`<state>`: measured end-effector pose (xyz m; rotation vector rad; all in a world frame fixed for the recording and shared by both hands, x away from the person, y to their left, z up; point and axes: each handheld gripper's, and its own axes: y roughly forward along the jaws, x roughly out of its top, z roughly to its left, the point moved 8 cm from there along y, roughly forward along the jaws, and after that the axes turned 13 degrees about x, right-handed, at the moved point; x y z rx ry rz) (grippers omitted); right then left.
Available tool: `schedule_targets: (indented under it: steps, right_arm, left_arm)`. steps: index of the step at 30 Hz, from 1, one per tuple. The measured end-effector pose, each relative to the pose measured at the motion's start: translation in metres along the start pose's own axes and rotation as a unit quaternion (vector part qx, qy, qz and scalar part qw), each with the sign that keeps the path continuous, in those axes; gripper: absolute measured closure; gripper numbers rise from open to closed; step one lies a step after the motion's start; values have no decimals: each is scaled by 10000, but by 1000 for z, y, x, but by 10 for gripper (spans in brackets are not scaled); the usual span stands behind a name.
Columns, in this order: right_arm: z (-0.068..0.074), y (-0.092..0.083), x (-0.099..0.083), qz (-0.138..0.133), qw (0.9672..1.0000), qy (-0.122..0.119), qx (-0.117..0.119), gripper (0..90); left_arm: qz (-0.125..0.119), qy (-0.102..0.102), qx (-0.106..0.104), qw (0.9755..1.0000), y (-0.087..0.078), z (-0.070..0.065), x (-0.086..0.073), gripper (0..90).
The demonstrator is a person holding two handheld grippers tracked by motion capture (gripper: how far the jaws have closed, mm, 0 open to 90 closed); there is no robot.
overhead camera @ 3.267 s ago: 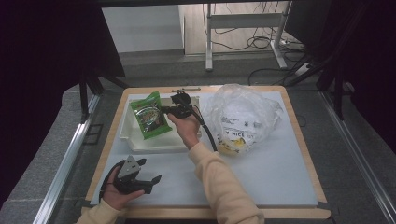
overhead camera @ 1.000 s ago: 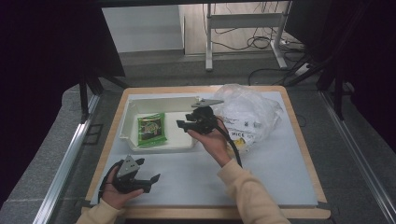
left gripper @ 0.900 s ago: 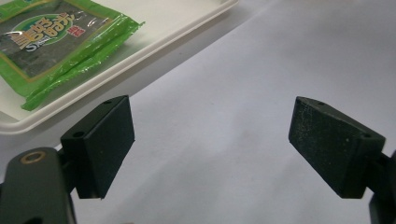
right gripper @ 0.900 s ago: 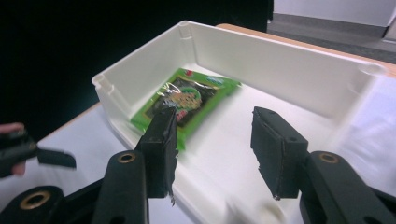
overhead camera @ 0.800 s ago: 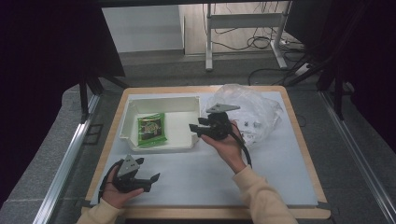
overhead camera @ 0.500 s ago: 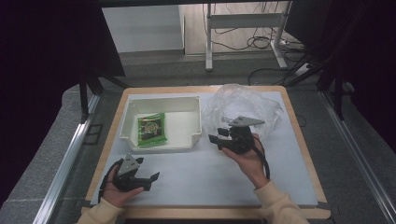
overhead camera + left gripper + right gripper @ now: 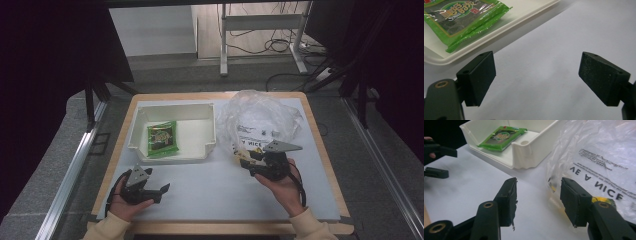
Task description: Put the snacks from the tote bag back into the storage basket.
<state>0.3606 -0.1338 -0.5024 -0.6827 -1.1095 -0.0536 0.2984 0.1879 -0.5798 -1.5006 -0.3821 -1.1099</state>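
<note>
High view is showing the counter [image 7: 210, 190] lying under a pale sheet inside a wooden border. On its far left part a white tray [image 7: 172, 156] is sitting, and a crumpled clear plastic bag [image 7: 265, 117] with dark print is lying just to the right of the tray.

The right hand-held gripper [image 7: 248, 164] is being held low over the counter at the near edge of the plastic bag, its tips pointing toward the tray's near right corner. In the right gripper view, its jaws are standing partly apart with nothing between them, one pad lying in front of bare sheet and the other in front of the bag's edge.

The left hand-held gripper [image 7: 162, 189] is resting near the counter's front left, in front of the tray and well apart from the other gripper. In the left gripper view, its jaws are standing wide apart and gripping nothing.

A green snack packet [image 7: 162, 139] is lying flat inside the tray, toward its left side, apart from both grippers; the left gripper view is showing it [image 7: 466, 18] just beyond the tray's near rim.
</note>
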Motion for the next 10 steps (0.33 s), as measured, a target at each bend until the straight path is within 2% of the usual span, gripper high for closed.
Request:
schedule_targets:
  steps: [5,10]
  right_arm:
    - [10,3,3,-32,9999,-95,104,463]
    - [14,2,4,-34,9998,-170,101,442]
  left_arm:
    - [12,43,-5,10000,0,0,-1,142]
    - [20,53,-3,10000,0,-1,-1,138]
